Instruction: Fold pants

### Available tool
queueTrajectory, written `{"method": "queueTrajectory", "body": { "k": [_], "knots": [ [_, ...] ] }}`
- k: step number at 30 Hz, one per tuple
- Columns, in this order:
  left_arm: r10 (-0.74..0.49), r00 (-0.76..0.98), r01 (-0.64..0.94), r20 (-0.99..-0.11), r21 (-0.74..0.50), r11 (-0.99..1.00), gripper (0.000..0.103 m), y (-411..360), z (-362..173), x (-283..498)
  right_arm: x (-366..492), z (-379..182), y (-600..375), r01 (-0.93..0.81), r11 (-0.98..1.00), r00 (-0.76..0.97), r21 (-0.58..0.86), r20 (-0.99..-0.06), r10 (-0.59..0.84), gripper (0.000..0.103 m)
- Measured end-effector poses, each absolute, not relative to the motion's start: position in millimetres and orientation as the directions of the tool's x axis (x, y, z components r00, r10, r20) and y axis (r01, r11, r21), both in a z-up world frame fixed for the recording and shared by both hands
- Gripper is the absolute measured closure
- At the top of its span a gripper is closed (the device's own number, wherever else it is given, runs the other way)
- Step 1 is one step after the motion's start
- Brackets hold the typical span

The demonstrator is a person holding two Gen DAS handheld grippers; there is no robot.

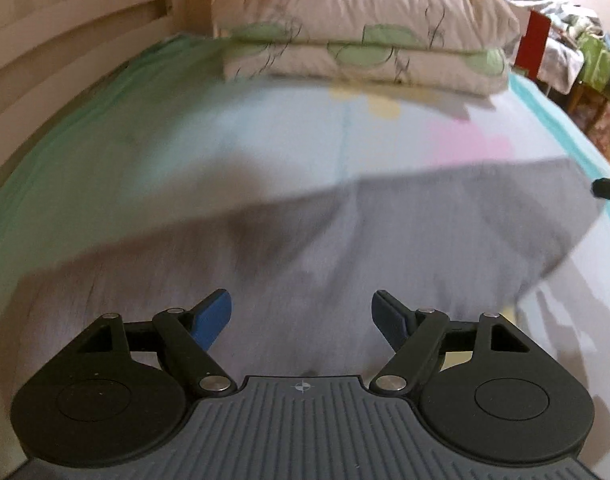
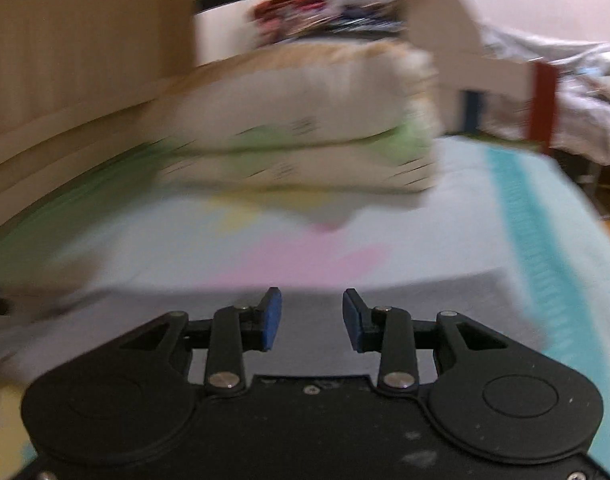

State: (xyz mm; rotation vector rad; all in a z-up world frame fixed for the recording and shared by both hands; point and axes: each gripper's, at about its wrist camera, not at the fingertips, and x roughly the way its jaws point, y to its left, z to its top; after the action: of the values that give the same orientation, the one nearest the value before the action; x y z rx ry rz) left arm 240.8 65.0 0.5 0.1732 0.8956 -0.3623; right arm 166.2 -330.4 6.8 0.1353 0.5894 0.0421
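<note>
Left wrist view
Left hand-held gripper (image 1: 301, 316): nearest the lens, blue pads (image 1: 213, 318) spread wide, nothing between them, poised over grey cloth.
Pants (image 1: 345, 248): grey, spread flat on the bed, filling the near and middle ground, reaching toward the right edge; blurred, so folds hard to read.
Bed sheet (image 1: 233, 136): pale blue with pink and yellow patches, green band along the left side, teal band on the right.
Pillows (image 1: 365, 28): two stacked at the far end, white with green shapes, orange marks on top.
Headboard slats (image 1: 77, 36): pale wood, far left.
Right hand-held gripper (image 1: 609, 189): only a dark tip at the right edge, beside the pants' far corner.

Right wrist view
Right hand-held gripper (image 2: 312, 318): nearest the lens, pads parted with a clear gap, gripping nothing.
Pants (image 2: 445, 300): grey, just beyond and beneath the fingers; heavily blurred.
Bed sheet (image 2: 305, 256): pink patch ahead, teal stripe to the right.
Pillows (image 2: 305, 136): stacked at the far end, smeared by blur.
Second bed (image 2: 577, 112): far right, rumpled covers.
</note>
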Motion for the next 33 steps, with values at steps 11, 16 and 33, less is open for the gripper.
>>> {"method": "queueTrajectory", "body": {
  "k": [11,16,33],
  "knots": [
    [-0.168,0.63,0.281,-0.758,0.021,0.959,0.027,101.8,-6.0,273.3,141.8,-36.1,-171.1,-0.238,0.946,0.705,0.221,-0.63,0.325,0.067],
    [-0.035,0.616,0.092,-0.787,0.027,0.995,0.027,146.0,-39.2,301.5,181.3,-16.9,-134.4,-0.293,0.933,0.722,0.209,-0.591,0.359,0.067],
    [-0.147,0.717,0.096,-0.682,-0.112,0.989,0.026,162.2,-26.8,282.1,330.4,-61.7,-35.6,-0.293,0.95,0.651,0.11,-0.704,0.283,0.074]
  ]
}}
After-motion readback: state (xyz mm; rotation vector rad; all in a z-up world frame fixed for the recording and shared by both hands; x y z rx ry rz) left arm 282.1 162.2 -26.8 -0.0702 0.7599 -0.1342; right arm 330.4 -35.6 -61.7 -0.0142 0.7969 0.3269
